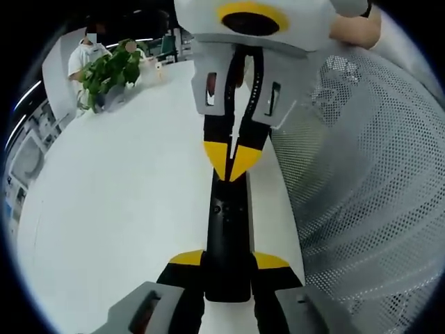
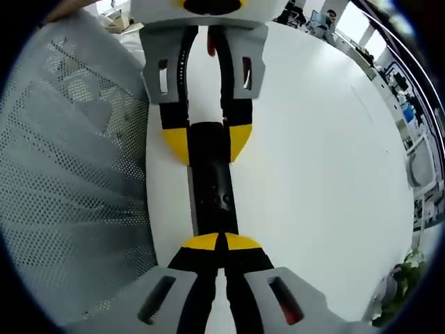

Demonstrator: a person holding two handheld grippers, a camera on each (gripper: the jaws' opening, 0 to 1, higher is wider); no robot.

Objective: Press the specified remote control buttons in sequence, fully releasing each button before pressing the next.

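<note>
In the left gripper view, going from left to right, I see first a potted green plant (image 1: pixel 111 69) at the far edge of the white table (image 1: pixel 118 209), with a person in a white top (image 1: pixel 83 56) behind it. In the middle lies the black remote control (image 1: pixel 228 236), long and narrow, flat on the table. My left tongs (image 1: pixel 229 261) hold its near end — the two yellow tips stand one on each side of it and touch its edges, so the jaws are open only as wide as the remote. At its far end my right tongs (image 1: pixel 229 163) come down from above with the yellow tips pressed together on the top face of the remote. On the right a grey mesh chair back (image 1: pixel 368 195) stands just beside the table edge, close to the remote.

In the right gripper view the mesh chair back (image 2: pixel 76 181) is on the left. My right tongs (image 2: pixel 221 242) are closed, tips touching, on the remote control (image 2: pixel 212 181); the left tongs (image 2: pixel 208 142) grip its other end. The white table (image 2: pixel 320 153) spreads to the right, and here I see also desks and people (image 2: pixel 313 17) far behind, and the plant (image 2: pixel 403 285) low at the right.
</note>
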